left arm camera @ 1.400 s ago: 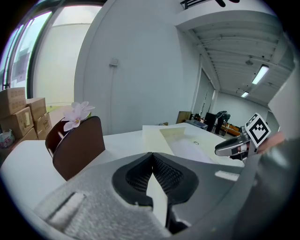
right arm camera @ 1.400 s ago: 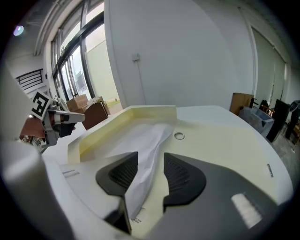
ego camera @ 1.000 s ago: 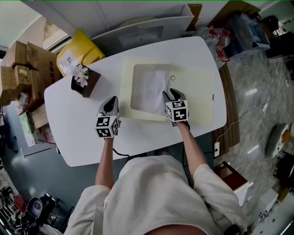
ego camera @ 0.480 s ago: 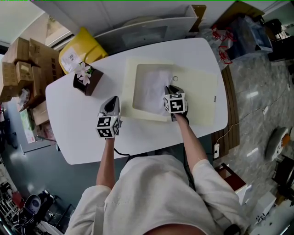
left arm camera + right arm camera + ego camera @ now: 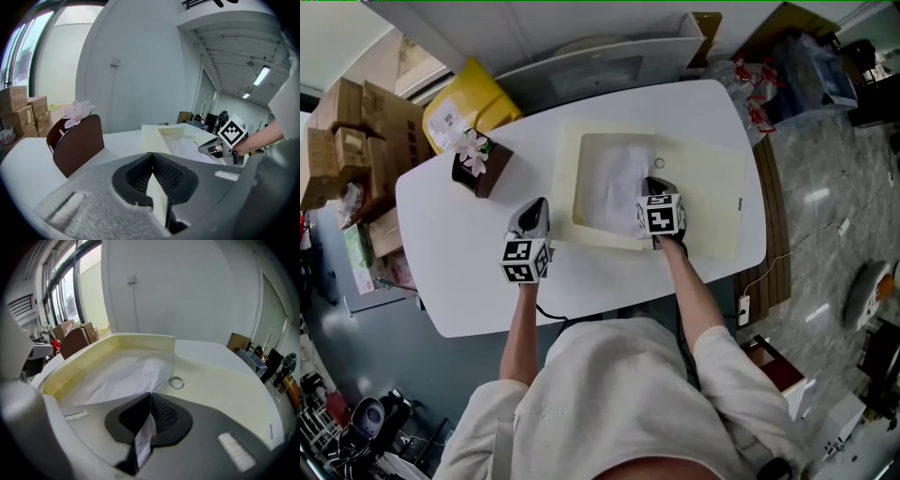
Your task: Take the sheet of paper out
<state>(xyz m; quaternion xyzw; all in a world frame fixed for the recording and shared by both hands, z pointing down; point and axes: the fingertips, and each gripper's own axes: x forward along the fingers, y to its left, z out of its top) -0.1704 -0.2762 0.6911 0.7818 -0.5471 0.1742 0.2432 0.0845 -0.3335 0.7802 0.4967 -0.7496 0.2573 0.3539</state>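
A white sheet of paper (image 5: 614, 183) lies in the opened cream folder (image 5: 712, 187) on the white table. My right gripper (image 5: 652, 186) is at the sheet's near right edge. Its jaws have just been closing. In the right gripper view they are shut (image 5: 150, 399) on a strip of the white sheet (image 5: 126, 376), which spreads ahead inside the folder (image 5: 220, 385). My left gripper (image 5: 536, 208) sits at the folder's near left corner. In the left gripper view it is shut (image 5: 152, 161) on a thin cream edge of the folder (image 5: 154, 138).
A small metal ring (image 5: 659, 163) lies on the folder beside the sheet. A brown pot with a pale flower (image 5: 480, 167) stands on the table's left part. A yellow bag (image 5: 469, 103) and cardboard boxes (image 5: 347, 131) sit beyond the table's far left.
My right gripper has moved a little forward and down onto the sheet's near edge, and its jaws have closed on the paper. The left gripper has stayed put.
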